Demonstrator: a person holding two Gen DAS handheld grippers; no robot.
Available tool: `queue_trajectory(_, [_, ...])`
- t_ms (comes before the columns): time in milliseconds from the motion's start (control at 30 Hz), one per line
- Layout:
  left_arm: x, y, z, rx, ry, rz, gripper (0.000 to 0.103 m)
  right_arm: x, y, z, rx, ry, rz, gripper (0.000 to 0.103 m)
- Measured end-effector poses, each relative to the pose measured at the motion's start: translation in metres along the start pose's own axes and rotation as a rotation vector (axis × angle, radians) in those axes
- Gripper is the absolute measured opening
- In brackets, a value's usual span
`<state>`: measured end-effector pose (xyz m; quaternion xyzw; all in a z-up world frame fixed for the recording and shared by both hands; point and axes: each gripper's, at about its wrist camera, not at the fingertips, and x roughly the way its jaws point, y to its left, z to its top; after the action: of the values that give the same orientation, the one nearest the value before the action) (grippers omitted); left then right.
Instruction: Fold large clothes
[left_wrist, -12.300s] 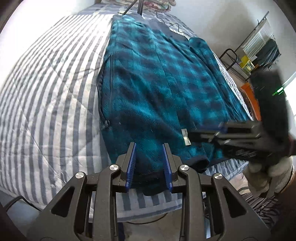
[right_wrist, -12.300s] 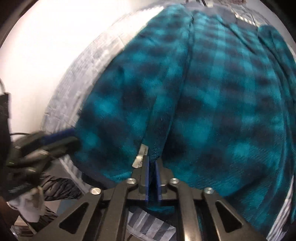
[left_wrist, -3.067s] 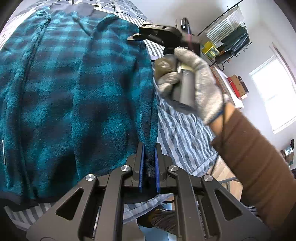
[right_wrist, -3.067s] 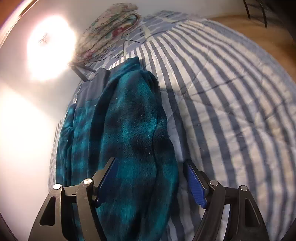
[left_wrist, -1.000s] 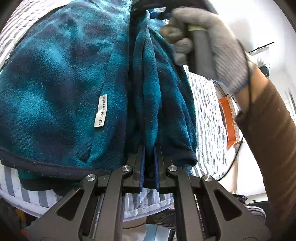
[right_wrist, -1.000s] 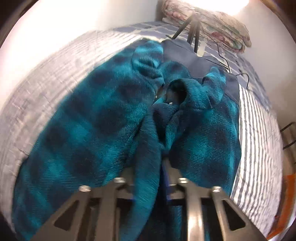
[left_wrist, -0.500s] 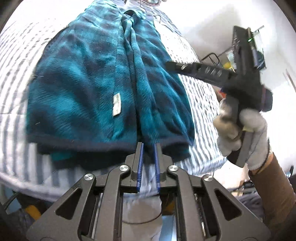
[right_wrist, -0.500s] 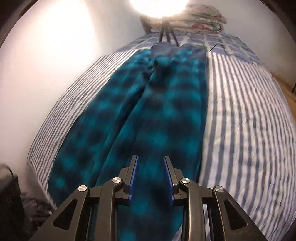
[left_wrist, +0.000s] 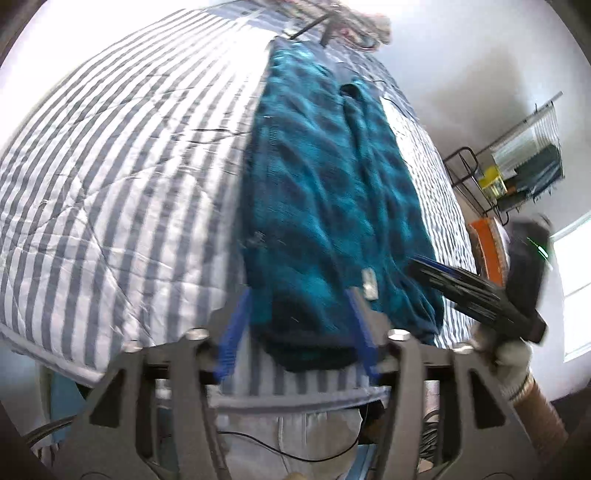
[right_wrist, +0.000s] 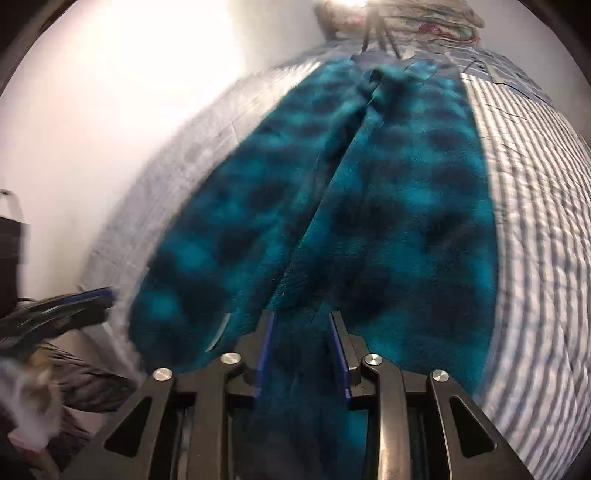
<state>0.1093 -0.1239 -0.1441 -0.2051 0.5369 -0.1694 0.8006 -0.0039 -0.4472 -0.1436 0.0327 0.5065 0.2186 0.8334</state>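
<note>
A teal plaid fleece garment (left_wrist: 332, 192) lies folded into a long narrow strip on the striped bed cover (left_wrist: 129, 184). A white label (left_wrist: 369, 284) shows near its dark hem. My left gripper (left_wrist: 299, 328) hovers at that near hem with its jaws opening; the hem shows between the pads, which do not press it. In the right wrist view the fleece (right_wrist: 369, 221) fills the middle. My right gripper (right_wrist: 301, 347) sits over its near end, jaws opening, with cloth under the gap and not pinched. Each gripper shows in the other's view: the right gripper (left_wrist: 421, 266), the left gripper (right_wrist: 107, 295).
A gloved hand (left_wrist: 509, 362) holds the right gripper off the bed's corner. A wire rack (left_wrist: 524, 162) and an orange item (left_wrist: 487, 251) stand beyond the bed's right side. A folded floral blanket (right_wrist: 424, 18) and tripod legs (right_wrist: 376, 29) sit at the far end.
The left jaws went from shut on the hem to wide apart and drew back. The right gripper let go of the bunched fold and swung back to the garment's near end.
</note>
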Motion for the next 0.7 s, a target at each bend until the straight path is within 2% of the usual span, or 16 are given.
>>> queue_trajectory(33, [0.004, 0.008, 0.005, -0.022, 0.01, -0.007, 0.062, -0.014, -0.007, -0.004, 0.018, -0.026, -0.017, 0.055])
queue_trajectory(100, [0.011, 0.025, 0.01, -0.07, 0.047, -0.038, 0.062, -0.034, -0.022, -0.012, 0.051, -0.066, -0.046, 0.072])
queue_trajectory(133, [0.015, 0.031, 0.011, -0.097, 0.069, -0.053, 0.062, -0.042, -0.033, -0.017, 0.072, -0.071, -0.062, 0.073])
queue_trajectory(267, [0.035, 0.05, 0.013, -0.186, 0.124, -0.122, 0.062, -0.046, -0.075, -0.035, 0.174, -0.034, -0.054, 0.073])
queue_trajectory(367, [0.049, 0.058, 0.01, -0.243, 0.17, -0.176, 0.062, -0.039, -0.097, -0.046, 0.254, -0.027, 0.024, 0.073])
queue_trajectory(433, [0.056, 0.057, 0.006, -0.25, 0.191, -0.199, 0.06, -0.027, -0.108, -0.053, 0.321, -0.009, 0.114, 0.069])
queue_trajectory(467, [0.06, 0.054, 0.005, -0.239, 0.2, -0.198, 0.051, -0.022, -0.11, -0.055, 0.335, -0.003, 0.145, 0.068])
queue_trajectory(500, [0.063, 0.051, 0.004, -0.218, 0.212, -0.188, 0.038, -0.017, -0.112, -0.056, 0.342, 0.004, 0.167, 0.066])
queue_trajectory(600, [0.068, 0.045, 0.003, -0.179, 0.215, -0.176, 0.02, -0.006, -0.108, -0.055, 0.329, 0.022, 0.189, 0.062])
queue_trajectory(667, [0.066, 0.042, 0.003, -0.164, 0.206, -0.175, 0.016, -0.005, -0.103, -0.053, 0.313, 0.015, 0.209, 0.062])
queue_trajectory(700, [0.063, 0.041, 0.003, -0.161, 0.199, -0.18, 0.015, -0.002, -0.102, -0.05, 0.316, 0.03, 0.251, 0.046])
